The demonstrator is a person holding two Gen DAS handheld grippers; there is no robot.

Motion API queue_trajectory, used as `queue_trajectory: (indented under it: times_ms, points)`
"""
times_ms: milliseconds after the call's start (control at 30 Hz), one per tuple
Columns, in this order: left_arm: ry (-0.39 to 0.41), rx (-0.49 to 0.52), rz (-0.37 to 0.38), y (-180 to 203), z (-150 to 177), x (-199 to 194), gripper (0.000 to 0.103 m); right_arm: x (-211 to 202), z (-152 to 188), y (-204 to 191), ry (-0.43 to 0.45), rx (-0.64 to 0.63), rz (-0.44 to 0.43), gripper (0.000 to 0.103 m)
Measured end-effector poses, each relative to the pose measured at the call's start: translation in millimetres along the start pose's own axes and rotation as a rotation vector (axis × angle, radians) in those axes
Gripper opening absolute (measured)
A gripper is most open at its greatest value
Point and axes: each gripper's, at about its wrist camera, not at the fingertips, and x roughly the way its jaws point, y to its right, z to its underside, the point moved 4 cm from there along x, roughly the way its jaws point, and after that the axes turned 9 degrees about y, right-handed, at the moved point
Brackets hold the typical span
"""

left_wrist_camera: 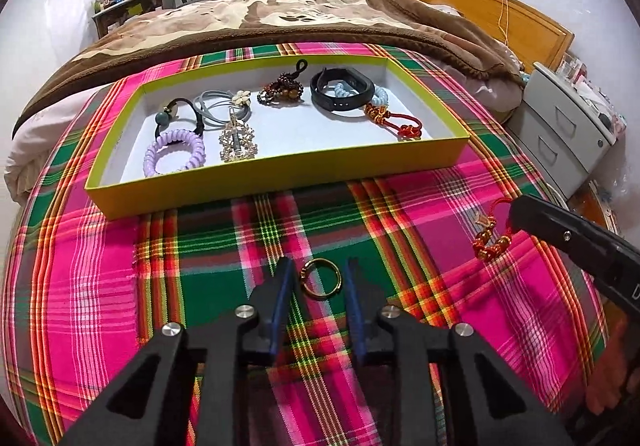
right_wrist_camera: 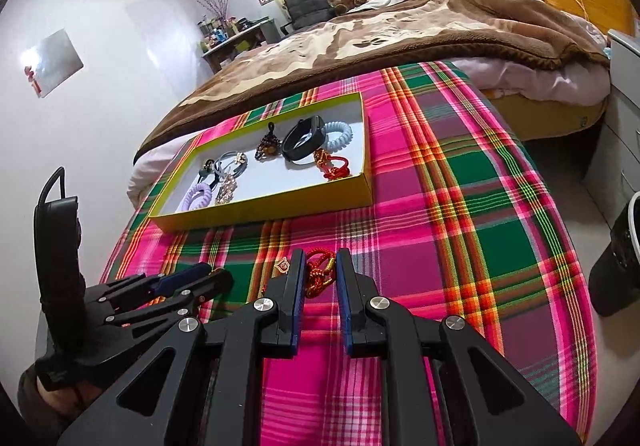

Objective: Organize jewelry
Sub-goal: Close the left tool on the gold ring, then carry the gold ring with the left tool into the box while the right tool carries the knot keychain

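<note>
A bed [left_wrist_camera: 304,18] in a bedroom carries a pink and green plaid cloth [left_wrist_camera: 400,246], and a yellow-walled tray [left_wrist_camera: 280,182] sits on that cloth. In the tray lie a lilac coil hair tie [left_wrist_camera: 174,152], a black band [left_wrist_camera: 344,90] and a red knotted cord [left_wrist_camera: 394,120], among other pieces. The left gripper [left_wrist_camera: 320,280] hangs low over the cloth with its jaws parted, a gold ring [left_wrist_camera: 320,280] lying between the fingertips without clear contact. The right gripper [right_wrist_camera: 319,268] is also spread, its fingers flanking a red cord charm [right_wrist_camera: 319,270] on the cloth; whether they touch it cannot be told.
</note>
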Motion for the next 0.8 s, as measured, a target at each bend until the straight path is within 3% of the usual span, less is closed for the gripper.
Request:
queue_trajectory:
  times_ms: [800]
  points:
    - [0.035, -0.019, 0.009, -3, -6, -14, 0.023, -4, -5, -3, 0.01, -0.009, 0.006, 0.015]
